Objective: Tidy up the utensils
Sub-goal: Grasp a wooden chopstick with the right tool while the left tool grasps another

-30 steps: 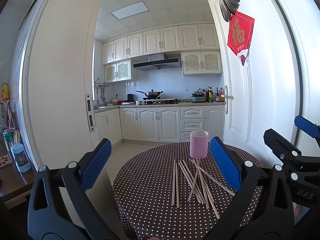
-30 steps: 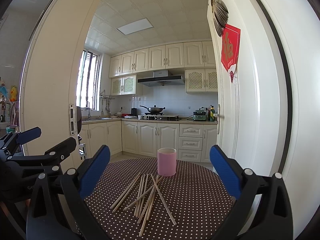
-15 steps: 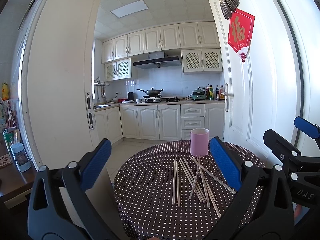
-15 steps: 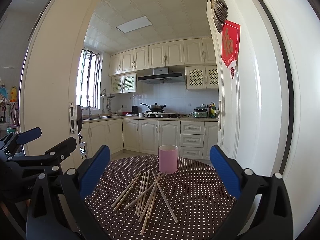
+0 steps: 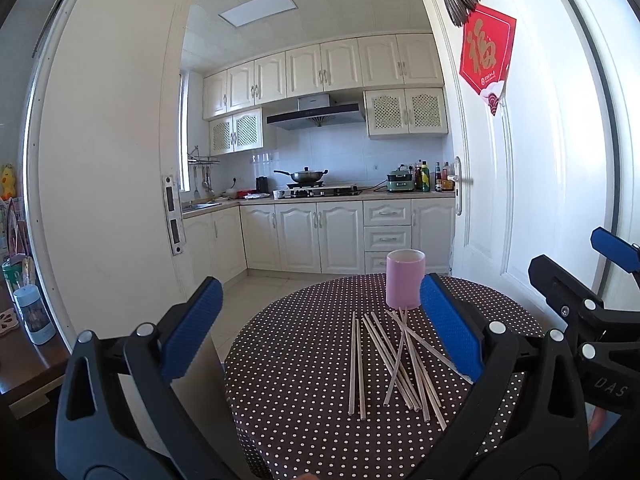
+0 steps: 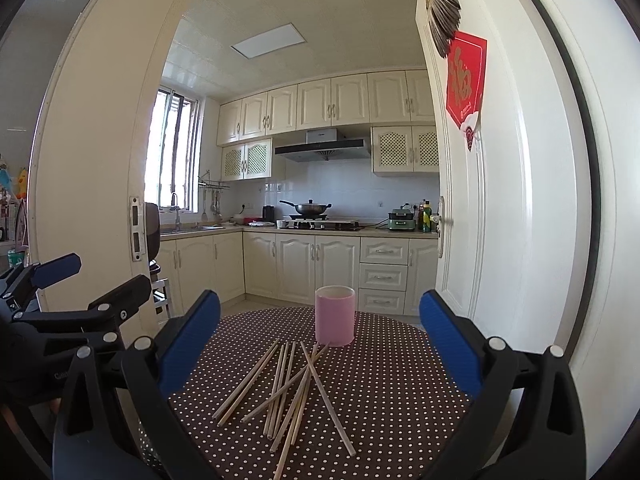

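Note:
Several pale wooden chopsticks [image 5: 394, 364] lie loosely crossed on a round table with a dark polka-dot cloth [image 5: 292, 380]. A pink cup [image 5: 404, 278] stands upright just behind them. The chopsticks [image 6: 292, 384] and the cup [image 6: 335, 315] also show in the right wrist view. My left gripper [image 5: 320, 328] is open and empty, held above the near edge of the table. My right gripper [image 6: 320, 340] is open and empty too, held above and short of the chopsticks. Each gripper shows at the edge of the other's view.
A white door [image 5: 500, 184] stands open to the right of the table, with a red decoration [image 5: 486, 52]. White door frame [image 5: 104, 184] at left. A wooden sideboard with a bottle [image 5: 34, 314] is at far left. Kitchen cabinets [image 5: 320, 240] lie beyond.
Both views have shifted slightly; the cup and chopsticks sit a little higher in frame, so both grippers have tilted or lowered a bit. Nothing on the table has moved.

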`<state>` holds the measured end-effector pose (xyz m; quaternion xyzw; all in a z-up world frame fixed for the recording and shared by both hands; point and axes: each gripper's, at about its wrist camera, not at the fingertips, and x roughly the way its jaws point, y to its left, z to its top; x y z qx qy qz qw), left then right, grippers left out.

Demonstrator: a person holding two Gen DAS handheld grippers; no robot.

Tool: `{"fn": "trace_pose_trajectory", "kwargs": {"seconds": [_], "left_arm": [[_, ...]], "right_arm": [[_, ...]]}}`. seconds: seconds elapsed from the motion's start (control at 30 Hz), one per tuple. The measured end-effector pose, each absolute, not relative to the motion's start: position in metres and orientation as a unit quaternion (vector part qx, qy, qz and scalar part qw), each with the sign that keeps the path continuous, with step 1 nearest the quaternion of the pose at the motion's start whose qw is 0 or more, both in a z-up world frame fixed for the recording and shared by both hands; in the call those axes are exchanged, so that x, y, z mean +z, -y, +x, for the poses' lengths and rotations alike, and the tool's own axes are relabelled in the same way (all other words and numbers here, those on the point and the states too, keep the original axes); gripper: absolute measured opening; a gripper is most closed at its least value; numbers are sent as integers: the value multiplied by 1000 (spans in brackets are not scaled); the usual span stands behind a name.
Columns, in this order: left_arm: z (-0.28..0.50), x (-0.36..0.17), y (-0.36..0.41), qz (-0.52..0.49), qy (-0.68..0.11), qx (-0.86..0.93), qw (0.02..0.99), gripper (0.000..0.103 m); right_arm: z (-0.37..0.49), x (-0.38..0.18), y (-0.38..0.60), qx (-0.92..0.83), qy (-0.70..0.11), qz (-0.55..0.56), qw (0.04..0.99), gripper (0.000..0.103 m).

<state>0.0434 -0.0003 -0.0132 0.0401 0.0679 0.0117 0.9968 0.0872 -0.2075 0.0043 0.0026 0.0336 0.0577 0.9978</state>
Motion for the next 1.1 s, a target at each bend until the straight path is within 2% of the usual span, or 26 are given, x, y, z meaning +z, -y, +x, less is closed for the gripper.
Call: {"fn": "trace_pose_trajectory", "kwargs": {"seconds": [0.23,0.47,0.73,0.8,0.83,0.9,0.97,1.03,1.1], "left_arm": [[78,-22,4,54,-94,18,994,97],[145,-43,-1,59,-201,-44,977,97],[230,-82,-12,39,-333,-85,938,96],[250,-96,-14,35,-369,-95,924,84],[257,-102,-15,32,-382,-101,918,81],[271,-113,-17,27,-411,-107,905,80],[282,-121,-16,31,-427,-108,897,75],[289,-126,-16,31,-435,-110,893,74],[296,-130,-17,28,-444,-112,888,72]], "right_arm": [[128,-10,213,89,-76,27,993,96],[188,-29,220,113,-160,35,980,96],[268,-71,222,133,-304,14,943,96],[284,-81,222,133,-333,3,934,92],[291,-85,222,137,-347,0,928,87],[304,-93,223,145,-375,-6,916,82],[314,-98,225,152,-399,-9,904,69],[325,-103,226,163,-420,-8,893,61],[332,-108,227,181,-435,0,882,58]]}}
